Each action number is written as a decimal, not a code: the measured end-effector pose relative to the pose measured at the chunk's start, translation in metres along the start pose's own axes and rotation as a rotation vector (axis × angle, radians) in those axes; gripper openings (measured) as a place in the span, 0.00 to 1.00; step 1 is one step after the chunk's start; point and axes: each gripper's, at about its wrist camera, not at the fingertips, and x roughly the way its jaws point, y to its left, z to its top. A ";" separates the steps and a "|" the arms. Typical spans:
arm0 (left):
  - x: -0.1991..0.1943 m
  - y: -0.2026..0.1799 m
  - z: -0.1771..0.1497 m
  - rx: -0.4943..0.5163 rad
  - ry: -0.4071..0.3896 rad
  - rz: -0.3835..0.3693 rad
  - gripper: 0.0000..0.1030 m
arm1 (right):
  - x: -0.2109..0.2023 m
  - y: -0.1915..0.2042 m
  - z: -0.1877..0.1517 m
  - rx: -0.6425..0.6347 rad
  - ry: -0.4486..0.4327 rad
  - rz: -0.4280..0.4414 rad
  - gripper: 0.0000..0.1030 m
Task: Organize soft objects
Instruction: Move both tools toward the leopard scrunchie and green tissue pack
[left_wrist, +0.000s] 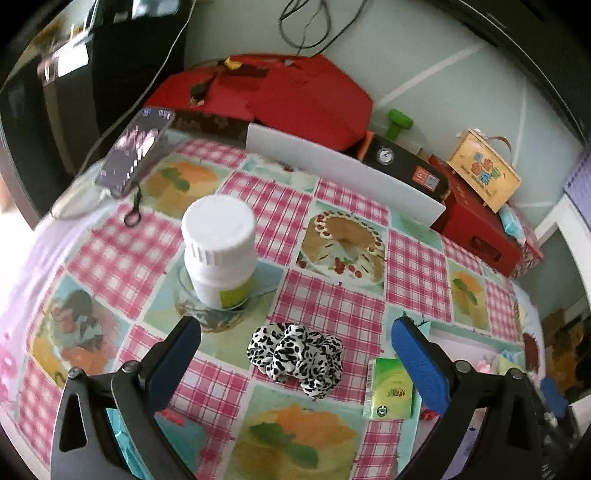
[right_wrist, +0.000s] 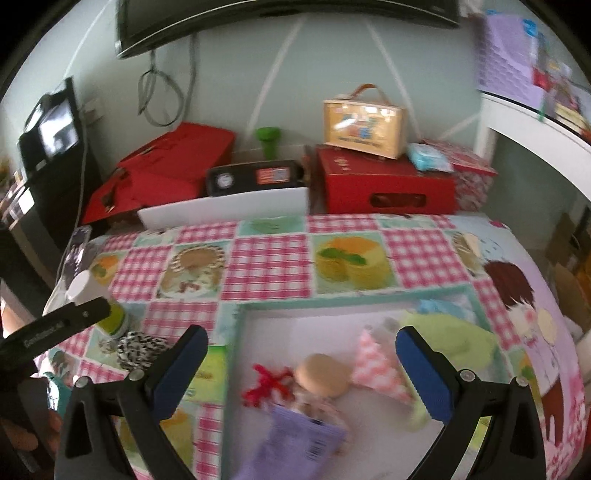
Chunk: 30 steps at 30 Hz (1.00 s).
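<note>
Scrunchie (left_wrist: 295, 356) between spread left gripper (left_wrist: 295, 347) fingers — untouched

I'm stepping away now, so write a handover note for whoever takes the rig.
Left gripper: open, empty, just short of the black-and-white scrunchie on the tablecloth.
Right gripper: open, empty, over the teal-rimmed tray.
Already in the tray: red scrunchie, tan round item, pink checked piece, green cloth, purple packet.
Left: move the black-and-white scrunchie into the tray, perhaps also the green tissue pack.

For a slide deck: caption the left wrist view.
Open left claw poised over a leopard-print scrunchie on the checked tablecloth, white bottle behind.
</note>
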 end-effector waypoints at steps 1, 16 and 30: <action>0.004 0.003 0.001 -0.015 0.020 -0.016 0.99 | 0.004 0.007 0.001 -0.020 0.007 0.013 1.00; 0.034 0.005 -0.006 -0.056 0.162 -0.096 0.99 | 0.061 0.071 -0.005 -0.164 0.146 0.104 0.88; 0.051 -0.003 -0.012 -0.033 0.218 -0.083 0.88 | 0.069 0.069 -0.020 -0.172 0.196 0.156 0.72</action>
